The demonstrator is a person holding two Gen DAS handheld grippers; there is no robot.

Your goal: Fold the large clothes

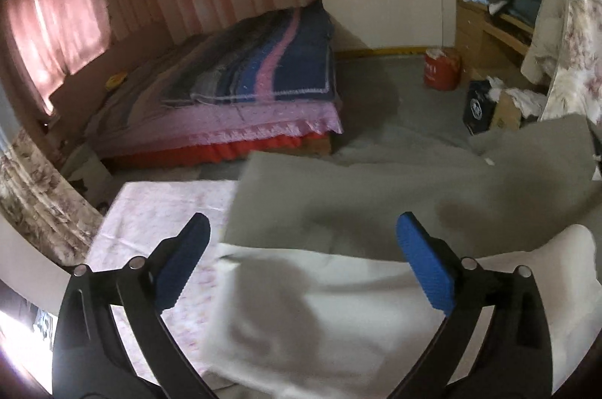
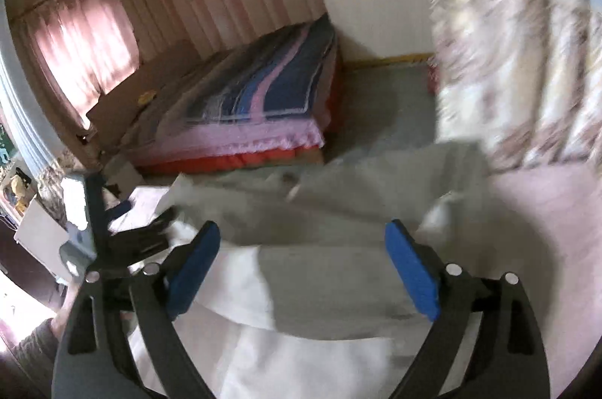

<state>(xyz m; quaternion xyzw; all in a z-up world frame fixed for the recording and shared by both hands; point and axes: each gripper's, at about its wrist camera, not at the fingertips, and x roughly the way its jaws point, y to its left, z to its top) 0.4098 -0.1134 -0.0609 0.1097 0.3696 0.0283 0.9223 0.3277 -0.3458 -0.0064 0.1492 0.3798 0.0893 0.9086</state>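
My left claw point(image 1: 303, 259) hangs spread wide over the garment point(image 1: 357, 207), gripping nothing. The grey cloth lies across the pink sheet point(image 1: 158, 222) of the surface below me, with its pale lining point(image 1: 320, 305) turned up nearest me, right under the blue pads point(image 1: 423, 267). I judge that lining edge is the hem I want, which is why I keep the claw open and low over it.

My right claw point(image 2: 303, 267) is spread too, empty, poised above the same garment point(image 2: 331, 278) where grey laps over the white part point(image 2: 301, 361). My left claw point(image 2: 150, 229) shows at the left of this view, near the cloth's edge. Both sit along the near side, so I could lift it evenly and fold it away from me. The far bed point(image 1: 233, 86) plays no part.
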